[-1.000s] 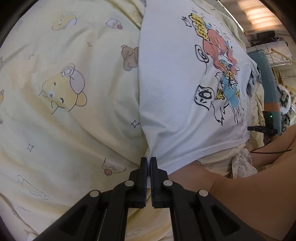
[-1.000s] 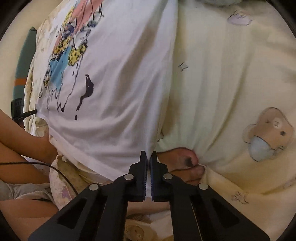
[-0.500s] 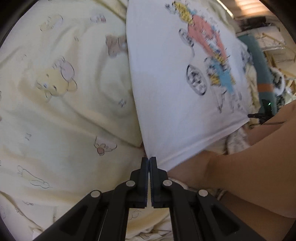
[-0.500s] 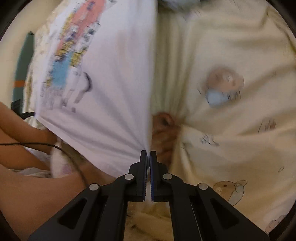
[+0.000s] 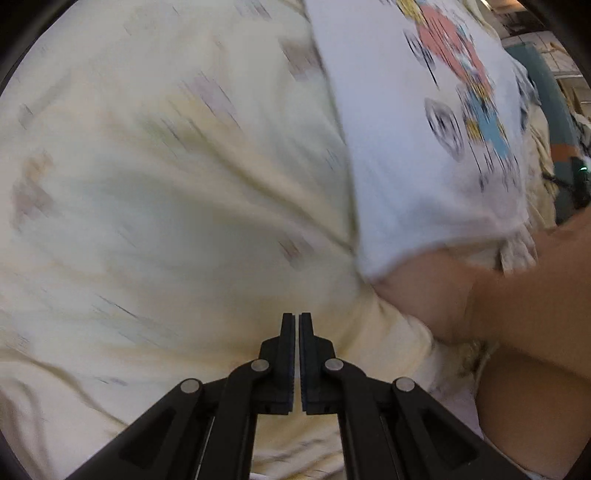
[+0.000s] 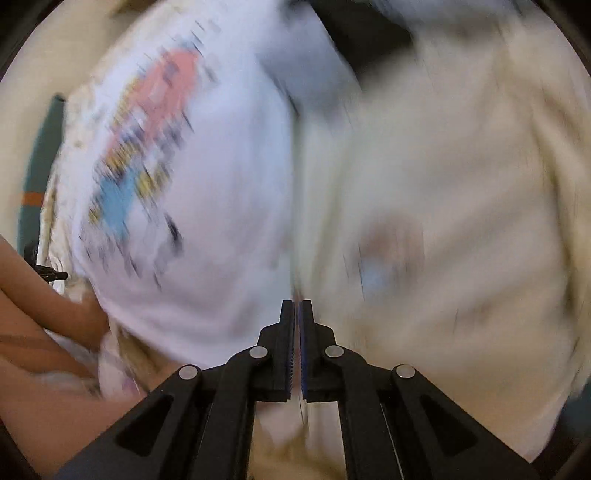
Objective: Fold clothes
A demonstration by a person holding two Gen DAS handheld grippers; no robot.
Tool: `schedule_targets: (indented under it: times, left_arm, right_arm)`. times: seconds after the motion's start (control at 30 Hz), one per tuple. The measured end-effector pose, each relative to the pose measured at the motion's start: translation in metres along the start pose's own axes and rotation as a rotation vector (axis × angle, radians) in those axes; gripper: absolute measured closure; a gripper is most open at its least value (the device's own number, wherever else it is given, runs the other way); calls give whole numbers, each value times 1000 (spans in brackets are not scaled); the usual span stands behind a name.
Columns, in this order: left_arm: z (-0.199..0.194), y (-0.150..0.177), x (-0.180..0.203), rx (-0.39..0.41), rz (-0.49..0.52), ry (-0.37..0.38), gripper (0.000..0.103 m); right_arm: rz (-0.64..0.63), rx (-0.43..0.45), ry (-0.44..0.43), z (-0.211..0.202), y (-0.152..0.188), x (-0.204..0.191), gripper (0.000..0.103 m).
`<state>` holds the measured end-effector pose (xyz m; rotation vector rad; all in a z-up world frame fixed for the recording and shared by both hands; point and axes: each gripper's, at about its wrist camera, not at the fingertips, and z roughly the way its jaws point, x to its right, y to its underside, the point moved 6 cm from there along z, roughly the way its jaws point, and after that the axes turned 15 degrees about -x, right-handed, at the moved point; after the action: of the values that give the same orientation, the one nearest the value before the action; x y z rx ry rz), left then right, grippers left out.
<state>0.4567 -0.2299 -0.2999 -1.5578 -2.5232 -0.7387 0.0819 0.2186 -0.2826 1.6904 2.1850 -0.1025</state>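
Observation:
The white T-shirt [image 5: 406,147] with a colourful cartoon print lies on a cream bedsheet [image 5: 166,184], its hem draped over a person's leg [image 5: 517,314]. My left gripper [image 5: 296,317] is shut with nothing between its fingers and hovers over the sheet, left of and below the shirt's near corner. In the heavily blurred right wrist view, the T-shirt [image 6: 221,221] fills the left half. Its side edge runs straight down into my right gripper [image 6: 296,304], which is shut on it, and white cloth shows below the jaws.
The cream bedsheet [image 6: 461,184], printed with cartoon animals, covers the rest of the surface. A teal board with an orange band [image 5: 550,92] stands beyond the shirt. A person's bare limbs [image 6: 37,314] lie close by the hem. A dark shape [image 6: 369,33] sits at the top.
My left gripper has let go of the shirt corner and moved left, away from it. The right gripper keeps its hold while moving fast, so both views are now blurred.

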Motion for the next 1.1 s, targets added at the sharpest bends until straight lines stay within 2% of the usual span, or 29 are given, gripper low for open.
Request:
schedule_targets:
  times: [0.07,0.13,0.23,0.37,0.4,0.43,0.47,0.5,0.57,0.6,0.67,0.8,0.87,0.9,0.97,1.0,1.07,1.1]
  left_arm:
    - [-33,-27,-13,69,-22,-55,102]
    - [-75,-77,-11,156,-2,-129,102]
    - [-108,-149,31,236,159,-260,102]
    - [-108,-238,118,330,367,-370,99]
    - [-102,-255,137,339,400,-387,99]
    - [-93,-271,156,342,431,-380,99]
    - [-84,-284,171,334,451,-362,99]
    - [-69,-296,183,310,466,-350,95]
    - [-40,-310,190,241,462,-378,85]
    - [-25,-314,189,194,457,-404,84]
    - [-17,-305,182,197,479,-421,84]
    - [-25,-290,154,105,418,-315,84]
    - [-39,-286,148,107,416,-289,84]
    - [-50,-288,150,132,437,-302,84]
    - [-78,-305,161,224,478,-323,81]
    - [-90,-318,167,269,480,-329,77]
    - [-111,-358,184,338,480,-330,77]
    - [-114,-374,192,348,483,-341,77]
  right_arm:
    - [-67,46,30,-5,-35,-21,101]
    - [-134,92,60,-11,-71,-43,99]
    - [-234,161,105,-19,-124,-76,98]
    - [-356,240,158,-25,-189,-117,97]
    - [-369,239,159,-17,-196,-122,90]
    - [-384,232,158,-3,-204,-130,85]
    - [-410,214,164,13,-210,-137,74]
    - [-442,189,177,27,-213,-143,74]
    - [-491,142,216,50,-214,-147,74]
    - [-503,118,234,60,-213,-145,74]
    - [-507,65,263,78,-207,-136,74]
    - [-486,-38,227,84,-185,-108,74]
    - [-488,-75,202,75,-181,-100,74]
    - [-488,-77,190,68,-182,-97,74]
    - [-506,-21,168,41,-197,-96,74]
    - [-514,23,165,24,-211,-96,74]
    - [-508,117,188,-8,-249,-98,74]
    - [-496,160,198,-22,-272,-99,74]
